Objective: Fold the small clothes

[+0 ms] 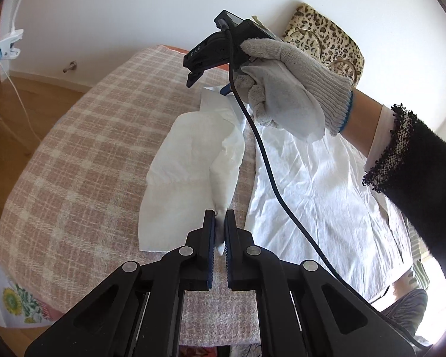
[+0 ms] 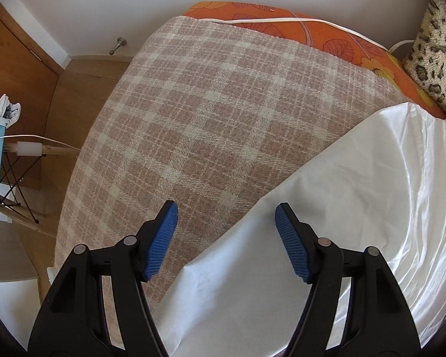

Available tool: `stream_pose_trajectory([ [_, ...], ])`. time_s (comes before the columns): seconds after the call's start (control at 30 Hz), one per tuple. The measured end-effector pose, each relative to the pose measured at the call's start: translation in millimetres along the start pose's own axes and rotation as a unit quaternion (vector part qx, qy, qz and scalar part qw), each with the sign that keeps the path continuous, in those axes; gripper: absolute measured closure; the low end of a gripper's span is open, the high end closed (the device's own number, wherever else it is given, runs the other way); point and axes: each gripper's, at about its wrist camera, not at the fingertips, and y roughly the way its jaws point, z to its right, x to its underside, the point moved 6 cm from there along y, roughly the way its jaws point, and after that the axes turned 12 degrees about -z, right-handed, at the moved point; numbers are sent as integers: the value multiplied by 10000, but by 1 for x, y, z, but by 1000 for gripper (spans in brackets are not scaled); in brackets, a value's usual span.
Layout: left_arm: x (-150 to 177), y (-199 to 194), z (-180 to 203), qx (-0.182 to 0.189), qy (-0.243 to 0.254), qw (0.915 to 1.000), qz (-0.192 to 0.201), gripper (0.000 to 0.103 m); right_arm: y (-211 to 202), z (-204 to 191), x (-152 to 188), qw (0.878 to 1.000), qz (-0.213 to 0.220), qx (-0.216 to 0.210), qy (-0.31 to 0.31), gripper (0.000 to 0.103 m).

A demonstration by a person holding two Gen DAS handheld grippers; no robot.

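A white garment [image 1: 321, 184] lies spread on a pink plaid blanket [image 1: 83, 154]. One part of it is lifted into a hanging fold [image 1: 193, 160], and my left gripper [image 1: 220, 226] is shut on that fold's lower tip. In the left wrist view a gloved hand [image 1: 285, 89] holds my right gripper [image 1: 206, 81] above the far end of the fold; its fingertips are half hidden there. In the right wrist view my right gripper [image 2: 226, 217] stands open over the edge of the white garment [image 2: 327, 223], with nothing between its blue pads [image 2: 163, 241].
A leopard-print bag [image 1: 327, 38] rests against the wall at the back right. An orange floral sheet [image 2: 312, 35] with a white cable [image 2: 297, 20] shows beyond the blanket [image 2: 208, 113]. Wooden floor [image 1: 23, 101] and a chair [image 2: 17, 208] lie to the left.
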Motion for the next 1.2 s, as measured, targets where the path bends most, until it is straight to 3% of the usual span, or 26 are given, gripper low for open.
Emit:
stream_pose_trajectory([
  [0.1, 13, 6, 15, -56, 221, 9997, -118, 99, 2, 10, 3, 10000, -2, 68, 27, 34],
  [0.13, 16, 6, 21, -106, 324, 9994, -112, 99, 1, 12, 4, 9999, 32, 112, 22, 41],
  [0.2, 18, 2, 28, -227, 467, 9986, -35, 99, -1, 17, 7, 9995, 57, 306, 30, 58],
  [0.27, 20, -3, 29, -187, 418, 9989, 55, 99, -4, 23, 11, 9997, 12, 215, 93, 91],
  [0.3, 20, -6, 28, -145, 361, 9992, 85, 99, -6, 27, 13, 9999, -5, 70, 155, 95],
  [0.5, 14, -18, 25, -117, 240, 9991, 329, 99, -37, 57, 15, 9987, 338, -272, 255, 100],
  [0.83, 14, -4, 71, -170, 996, 9945, 287, 99, -97, 102, 24, 9925, 935, -569, 536, 100],
  [1.2, 47, 29, 117, -189, 1920, 9809, -234, 99, -74, 195, 79, 9877, 852, -827, 1016, 100],
])
